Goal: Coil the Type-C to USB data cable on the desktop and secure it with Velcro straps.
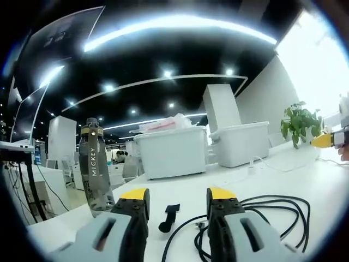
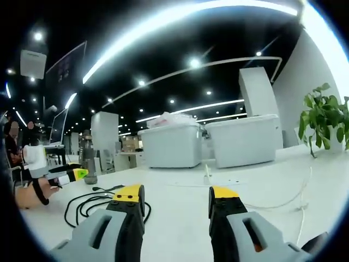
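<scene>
While both grippers hang spread and empty, the strap point(image 1: 169, 217) lies between the left gripper point(image 1: 177, 197) jaws, the cable point(image 1: 272, 210) loose beside it; right gripper point(image 2: 177, 194) hovers apart. Coiling looks unstarted: first grasp the cable.

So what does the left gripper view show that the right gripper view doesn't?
Left gripper view alone: a black strap lying on the desk between the open left tongs, and the bottle's "MICKEY" lettering up close. Right gripper view alone: a person's hand holding the other tongs. Both share the black cable, two white bins and a potted plant. The right tongs are open too.
</scene>
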Demonstrator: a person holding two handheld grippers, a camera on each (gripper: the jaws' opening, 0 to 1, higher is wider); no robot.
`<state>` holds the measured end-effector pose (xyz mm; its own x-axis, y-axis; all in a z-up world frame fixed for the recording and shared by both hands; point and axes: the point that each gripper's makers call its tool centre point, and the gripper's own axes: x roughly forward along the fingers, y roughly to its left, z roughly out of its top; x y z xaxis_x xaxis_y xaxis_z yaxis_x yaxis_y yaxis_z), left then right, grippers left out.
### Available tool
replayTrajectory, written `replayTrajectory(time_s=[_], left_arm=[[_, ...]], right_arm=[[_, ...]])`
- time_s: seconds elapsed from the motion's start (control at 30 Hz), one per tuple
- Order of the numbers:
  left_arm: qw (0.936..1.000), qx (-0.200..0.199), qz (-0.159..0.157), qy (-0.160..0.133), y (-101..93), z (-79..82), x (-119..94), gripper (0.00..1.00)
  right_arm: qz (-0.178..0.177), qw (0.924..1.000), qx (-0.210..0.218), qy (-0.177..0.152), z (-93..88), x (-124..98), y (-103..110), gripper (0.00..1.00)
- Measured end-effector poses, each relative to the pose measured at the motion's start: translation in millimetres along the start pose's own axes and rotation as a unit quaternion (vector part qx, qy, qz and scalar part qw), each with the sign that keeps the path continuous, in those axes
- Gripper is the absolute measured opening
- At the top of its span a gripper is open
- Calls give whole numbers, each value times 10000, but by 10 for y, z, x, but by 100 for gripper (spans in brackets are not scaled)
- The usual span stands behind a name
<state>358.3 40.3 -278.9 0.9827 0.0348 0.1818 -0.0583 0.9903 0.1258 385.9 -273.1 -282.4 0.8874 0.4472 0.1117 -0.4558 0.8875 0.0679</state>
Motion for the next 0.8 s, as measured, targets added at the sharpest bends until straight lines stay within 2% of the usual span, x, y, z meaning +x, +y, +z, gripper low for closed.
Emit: replayTrajectory(time_s=[0.4,0.57,0.8], left_arm=[[10000,70,-50,27,-25,-6,2,44],[10000,-26,1,6,10,8,-4,44],[10000,-70,-3,53,20,-29,-41,45]], right_arm=[[-25,10000,-65,-1,7,17,-18,47],[-54,9997,-228,-40,24,21,-21,48],[-75,9998,-201,-15,9,23,-28,48]])
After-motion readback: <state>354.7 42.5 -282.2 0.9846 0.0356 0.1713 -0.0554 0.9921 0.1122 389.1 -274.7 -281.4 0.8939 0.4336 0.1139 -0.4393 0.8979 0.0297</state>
